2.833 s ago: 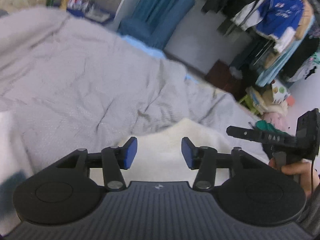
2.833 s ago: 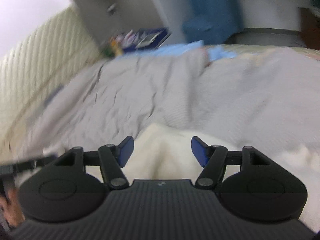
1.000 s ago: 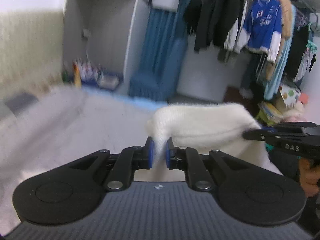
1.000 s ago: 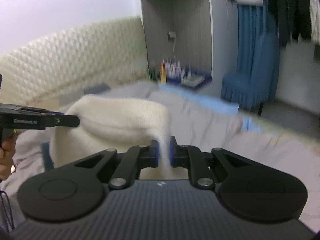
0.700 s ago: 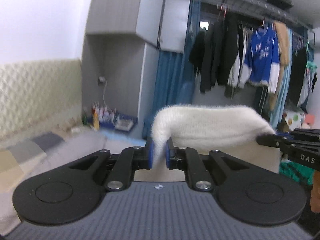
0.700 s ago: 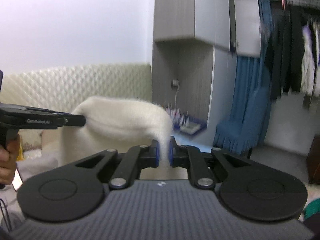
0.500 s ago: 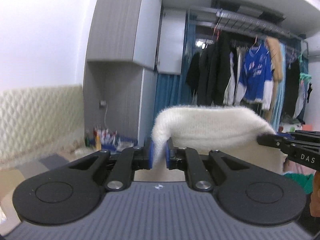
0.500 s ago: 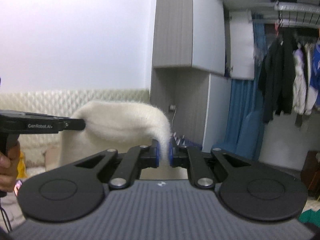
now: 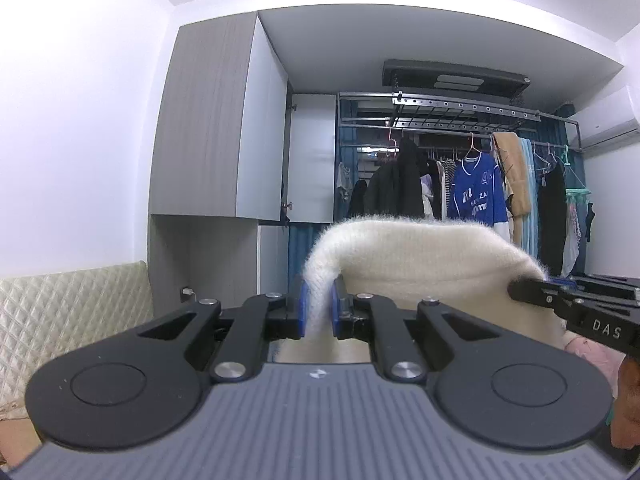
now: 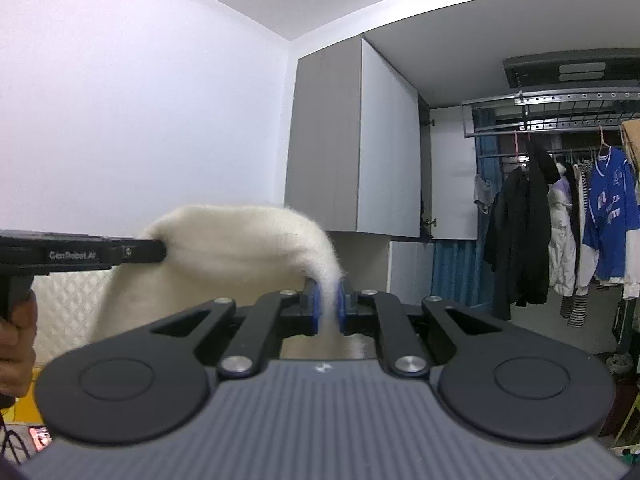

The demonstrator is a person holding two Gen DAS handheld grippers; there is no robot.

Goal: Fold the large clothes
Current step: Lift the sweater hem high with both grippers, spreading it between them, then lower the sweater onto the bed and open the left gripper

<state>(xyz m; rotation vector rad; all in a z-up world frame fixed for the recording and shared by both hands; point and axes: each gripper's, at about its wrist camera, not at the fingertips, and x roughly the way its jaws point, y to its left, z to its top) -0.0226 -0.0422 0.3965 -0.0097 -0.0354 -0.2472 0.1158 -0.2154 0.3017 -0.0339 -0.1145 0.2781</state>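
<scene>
A fluffy cream-white garment point(image 9: 416, 256) hangs in the air, its top edge stretched between my two grippers. In the left wrist view my left gripper point(image 9: 319, 308) is shut on one corner of the garment, and the tip of the other tool pinches the far corner at the right. In the right wrist view my right gripper point(image 10: 329, 307) is shut on the garment point(image 10: 240, 248), whose far corner is held by the other tool at the left, in a hand point(image 10: 14, 348). The lower part of the garment is hidden behind the gripper bodies.
A grey wardrobe point(image 9: 224, 152) with an open door stands ahead. A clothes rail point(image 9: 472, 184) with dark coats and a blue jersey point(image 10: 608, 208) fills the right. A quilted cream headboard point(image 9: 72, 312) shows low at the left.
Both grippers rose with the white garment, lifting it off the grey bed. The view tilted from the bedding up to the wardrobe, the wall and the ceiling. The jaws stayed shut on the cloth.
</scene>
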